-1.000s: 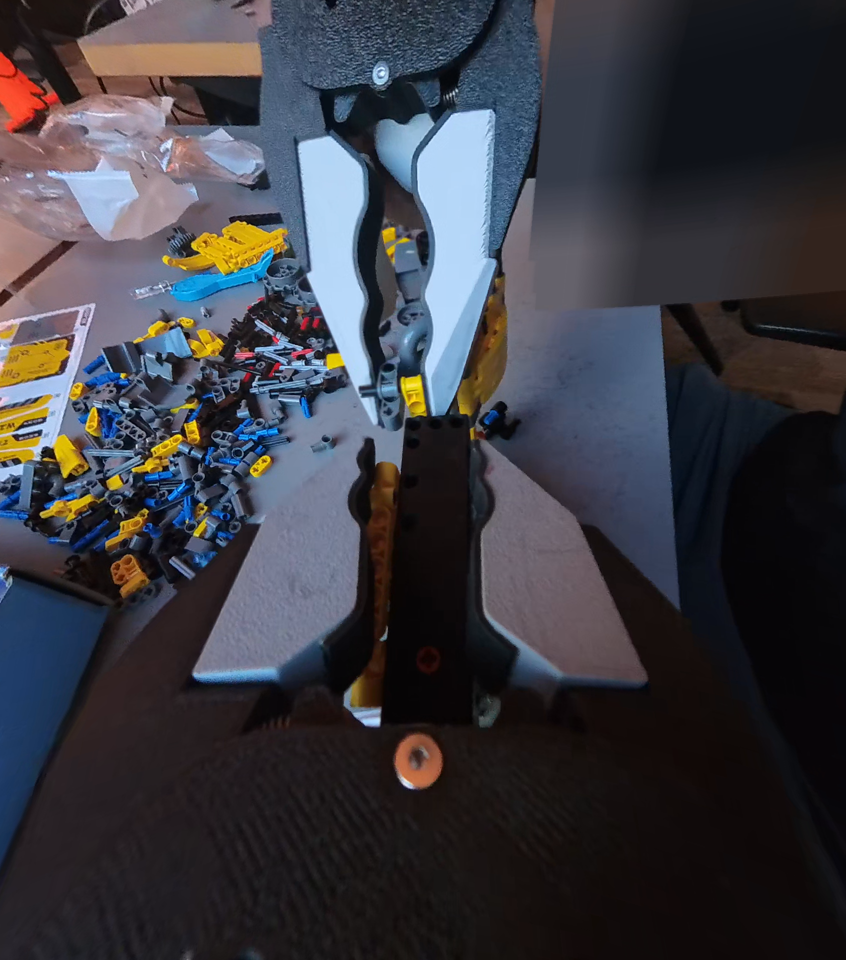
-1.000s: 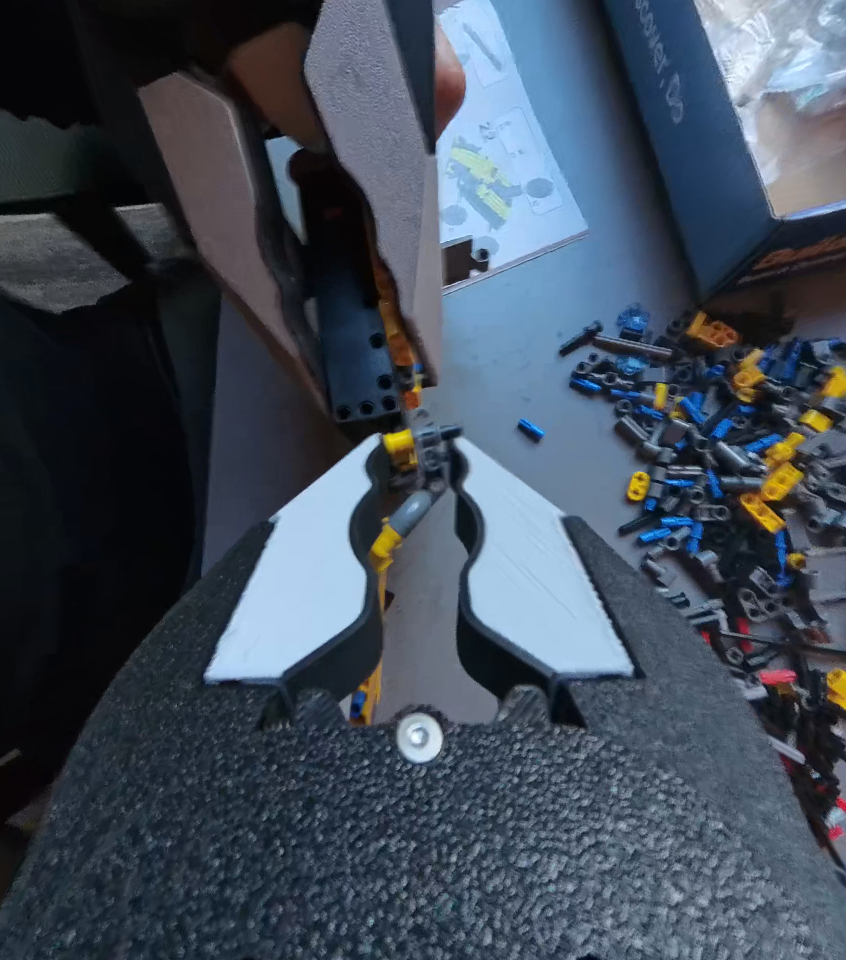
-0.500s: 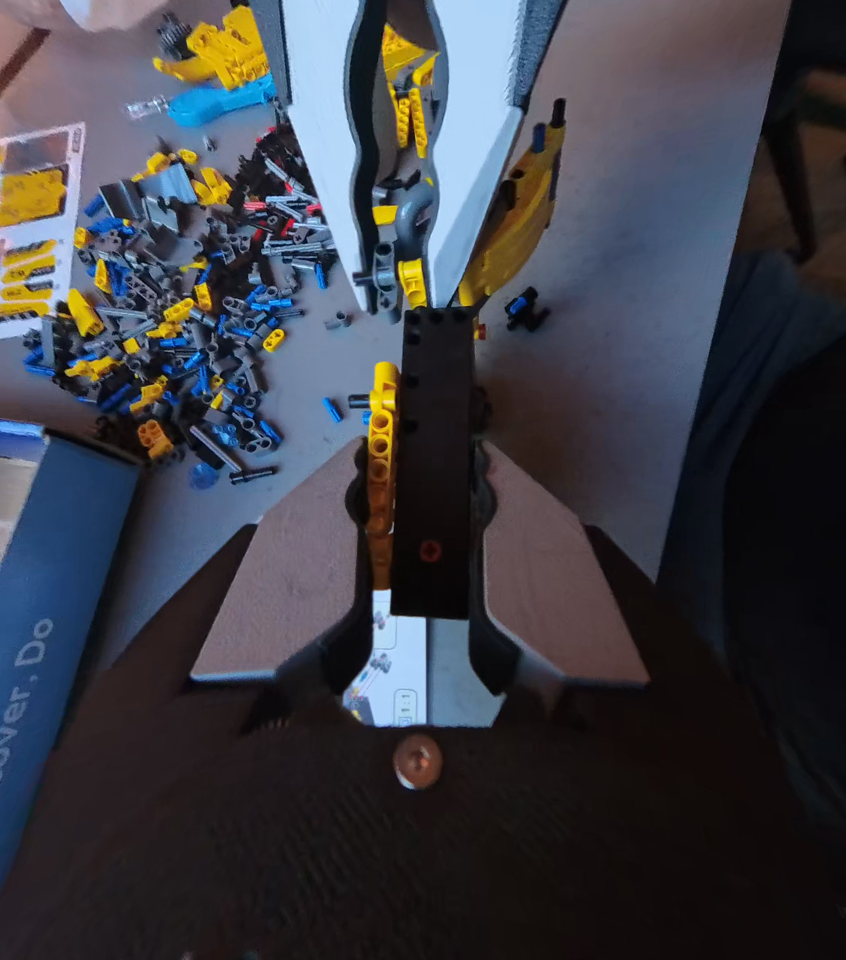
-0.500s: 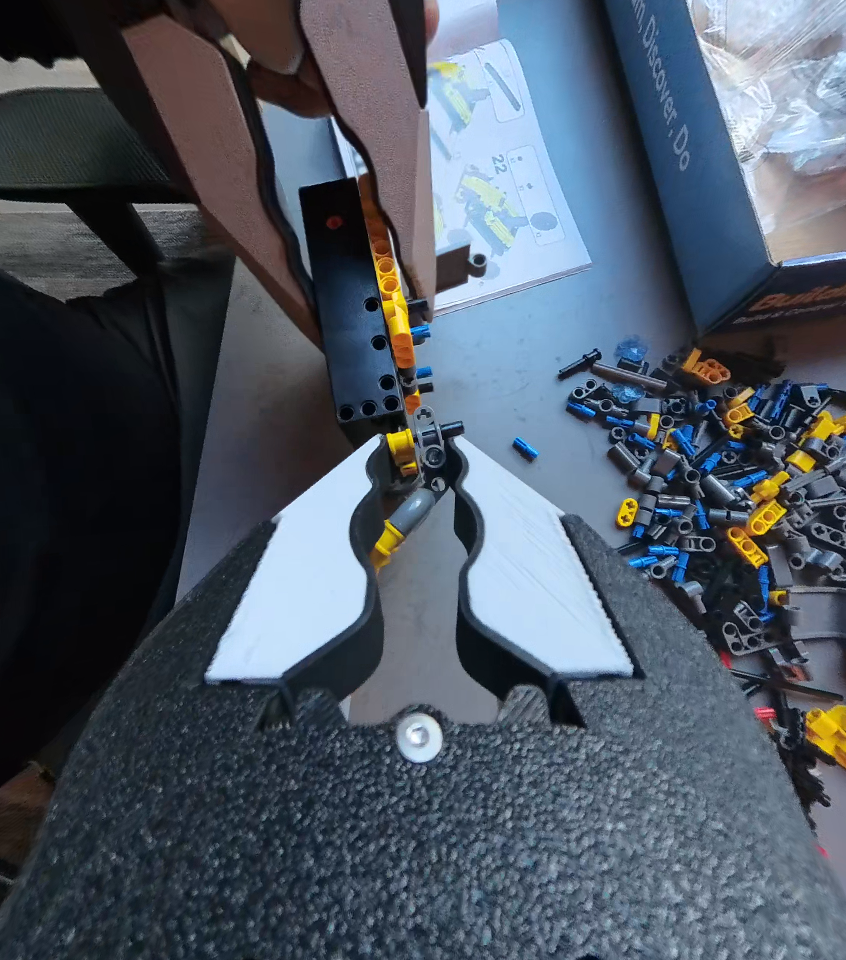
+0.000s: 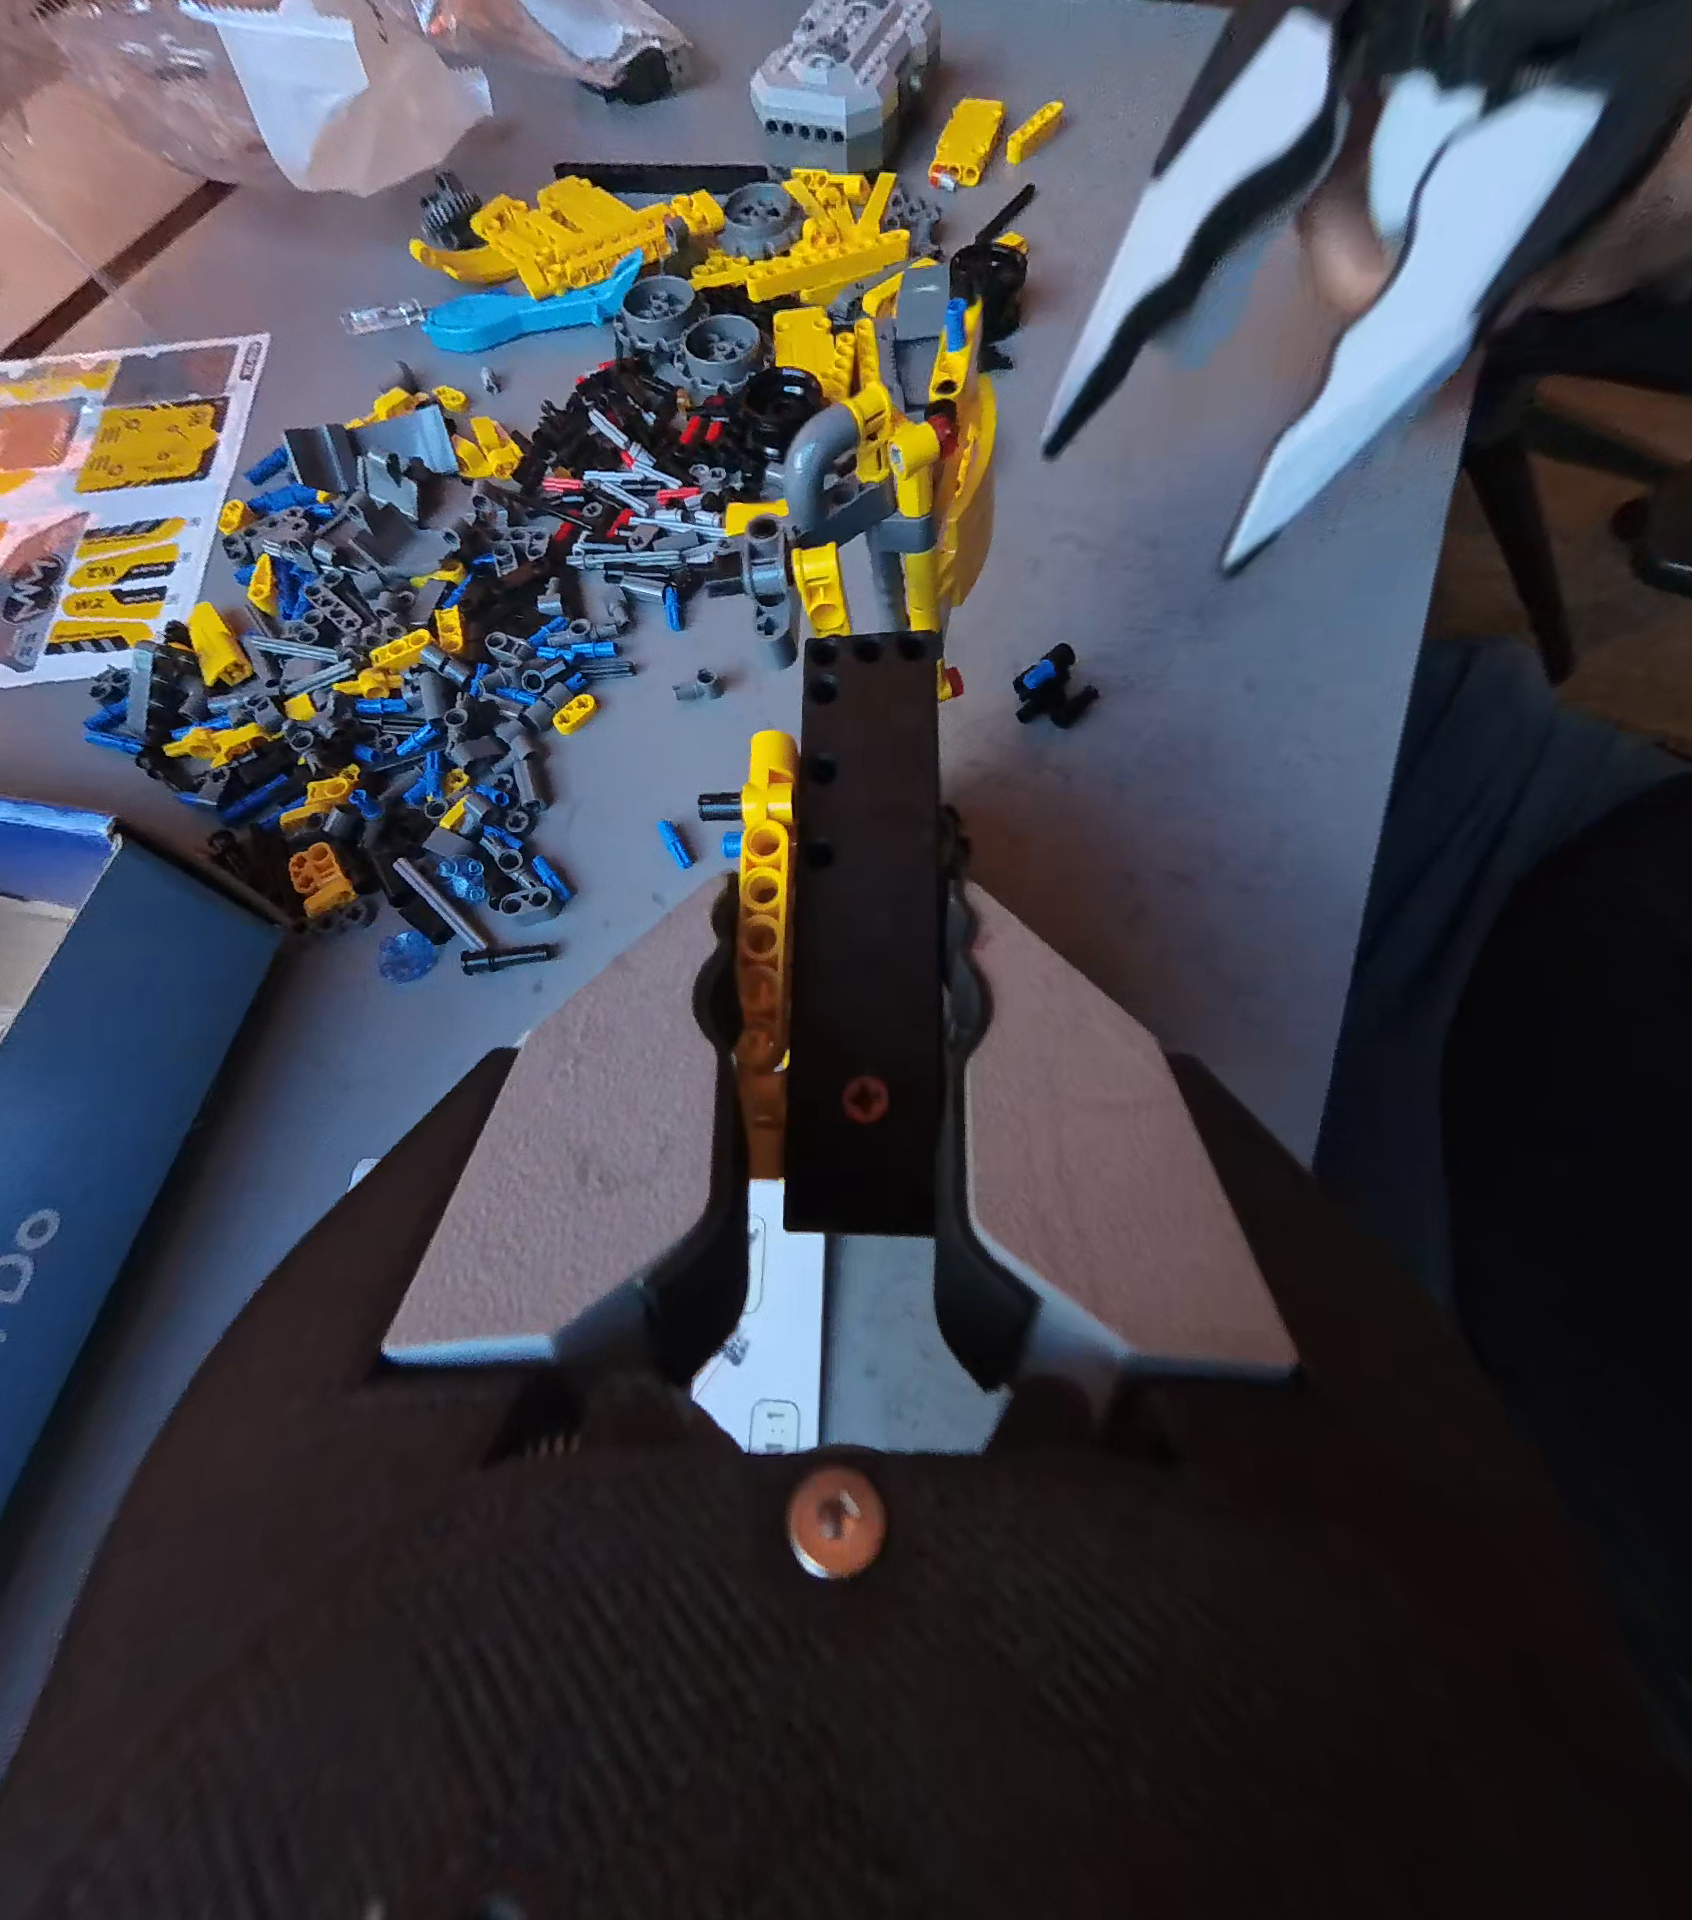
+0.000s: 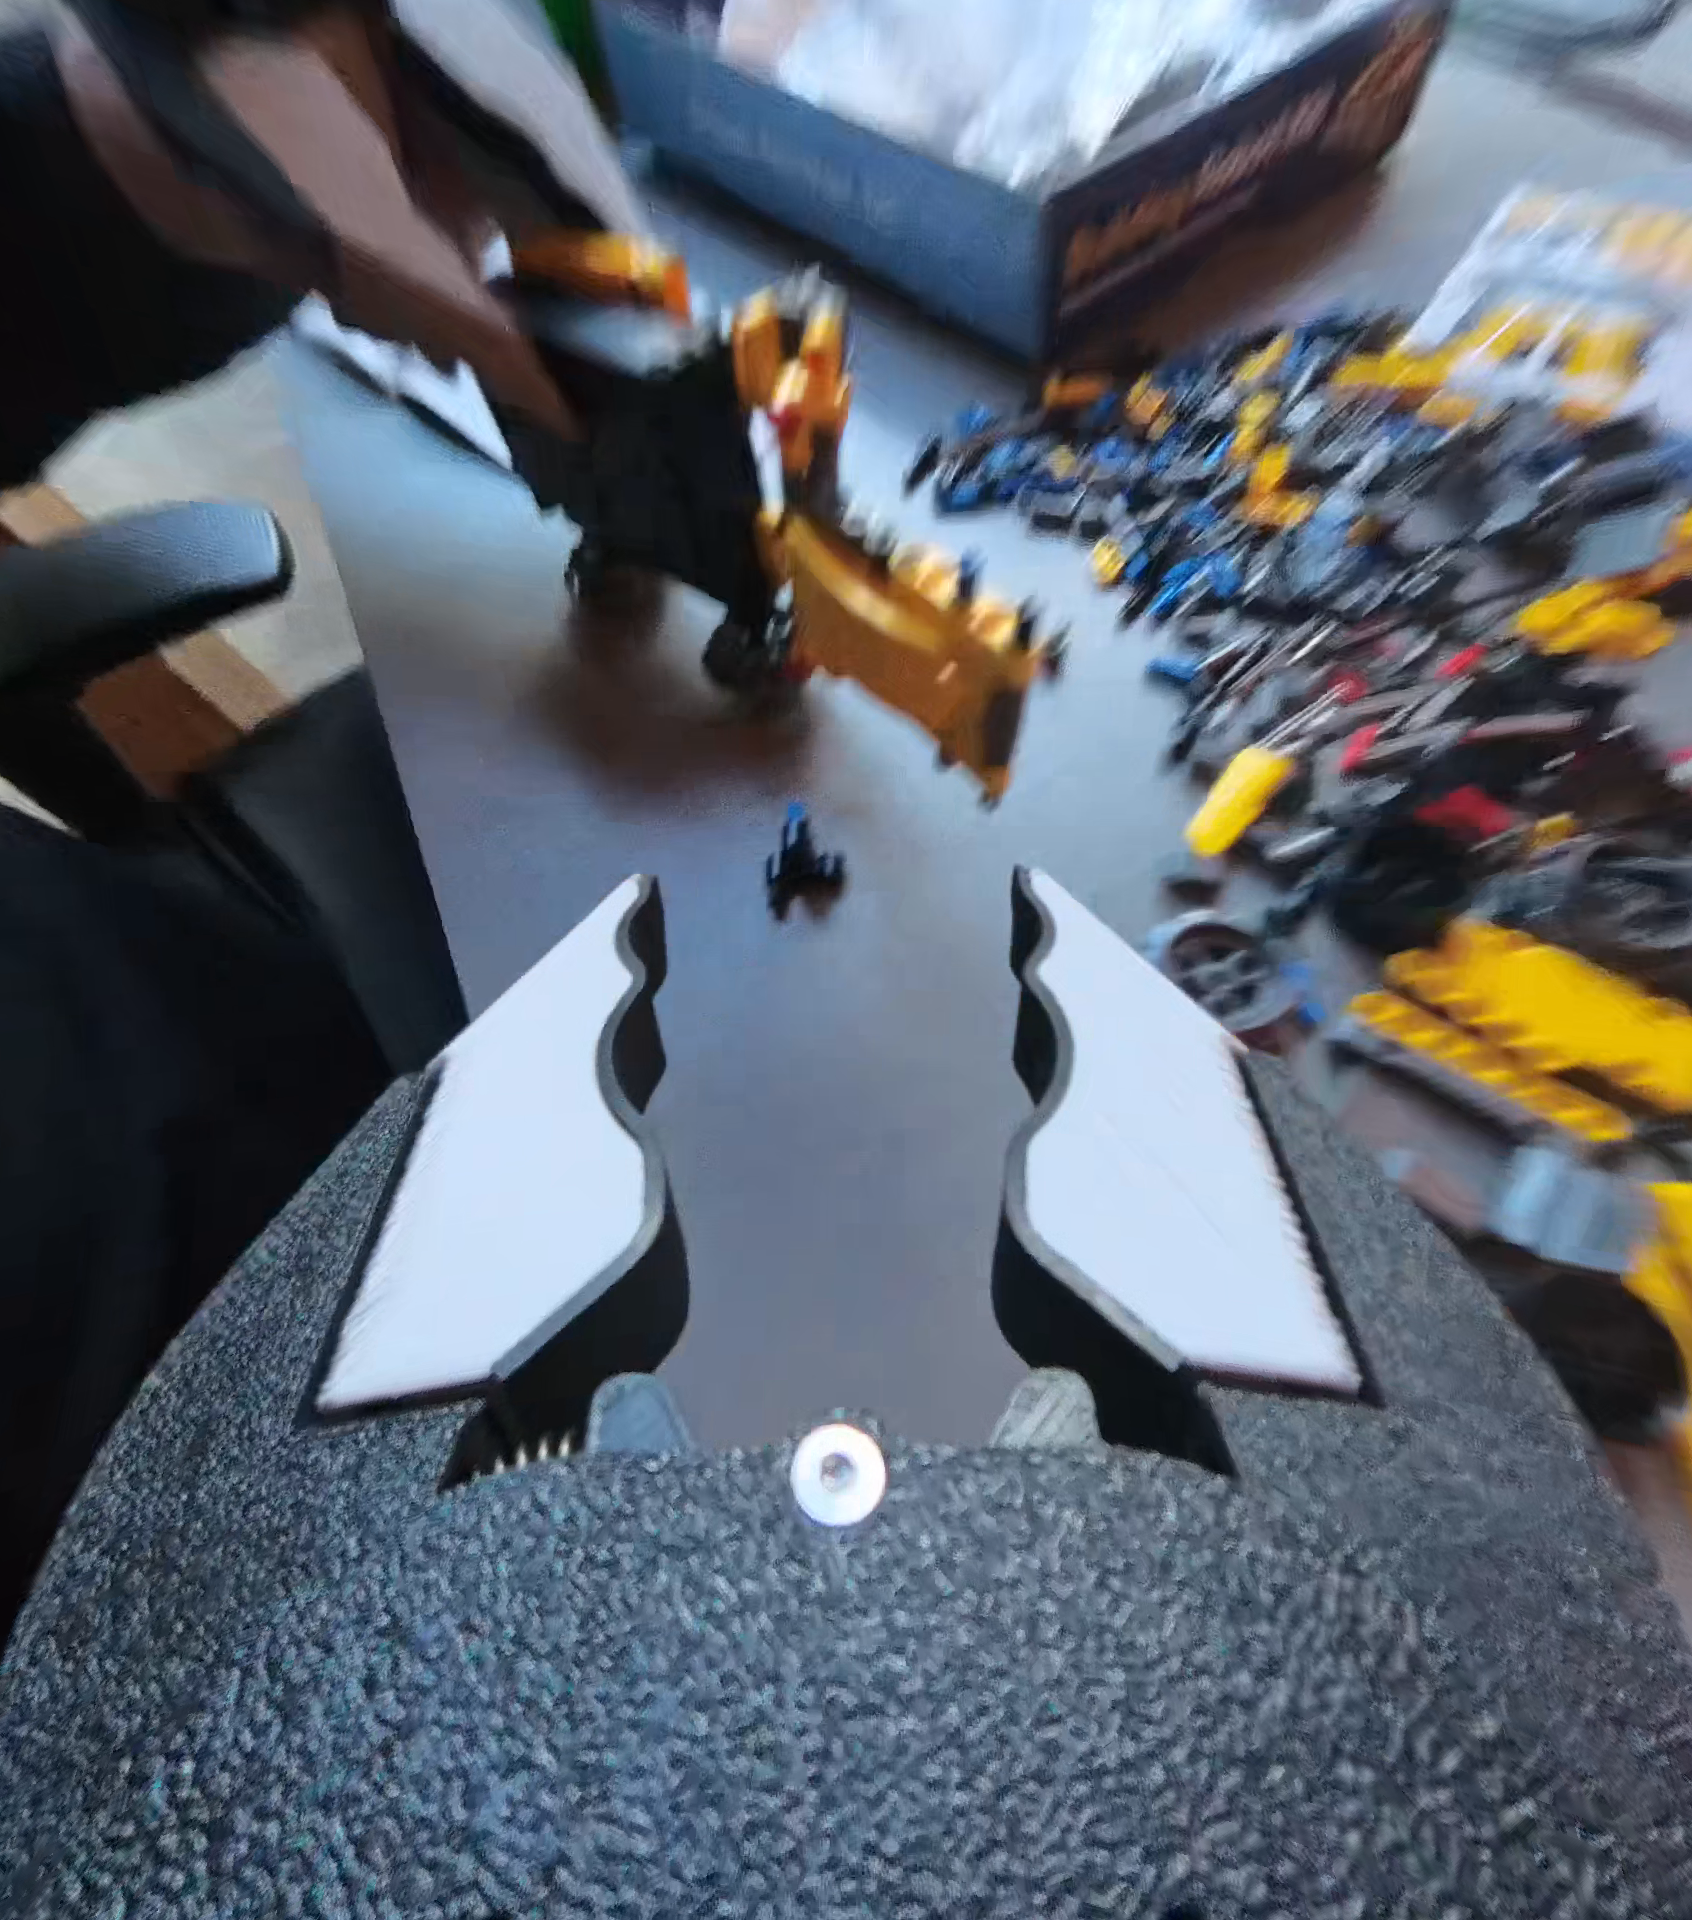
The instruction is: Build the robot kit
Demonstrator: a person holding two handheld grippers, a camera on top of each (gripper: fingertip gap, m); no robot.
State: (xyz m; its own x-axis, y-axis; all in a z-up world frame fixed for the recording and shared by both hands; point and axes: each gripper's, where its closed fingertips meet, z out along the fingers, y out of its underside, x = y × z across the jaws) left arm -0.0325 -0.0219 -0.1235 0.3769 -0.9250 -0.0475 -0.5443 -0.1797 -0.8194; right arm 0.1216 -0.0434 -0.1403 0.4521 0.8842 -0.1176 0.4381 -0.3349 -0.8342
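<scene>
My left gripper (image 5: 837, 904) is shut on a long black block (image 5: 868, 935) with a yellow holed beam (image 5: 767, 894) on its left side. A yellow and grey sub-assembly (image 5: 873, 488) sits at the block's far end, low over the table. My right gripper (image 6: 834, 883) is open and empty, apart from the build. It also shows blurred at the upper right of the left wrist view (image 5: 1143, 509). A small black and blue piece (image 6: 800, 857) lies on the table just beyond its fingertips. The build (image 6: 676, 468) and the yellow part (image 6: 904, 634) appear blurred farther off.
A wide pile of loose yellow, blue, grey and black pieces (image 5: 406, 675) covers the table's left and far side. A blue box (image 5: 42, 1091), a sticker sheet (image 5: 42, 499), plastic bags (image 5: 302, 83) and a grey block (image 5: 842, 73) surround it. The table edge (image 5: 1393, 831) and a chair armrest (image 6: 94, 592) are near. My hands' fingertips stand some 15 centimeters from each other.
My right gripper has let go of the grey and yellow sub-assembly, opened wide and pulled back to the side. My left gripper keeps its hold on the black block.
</scene>
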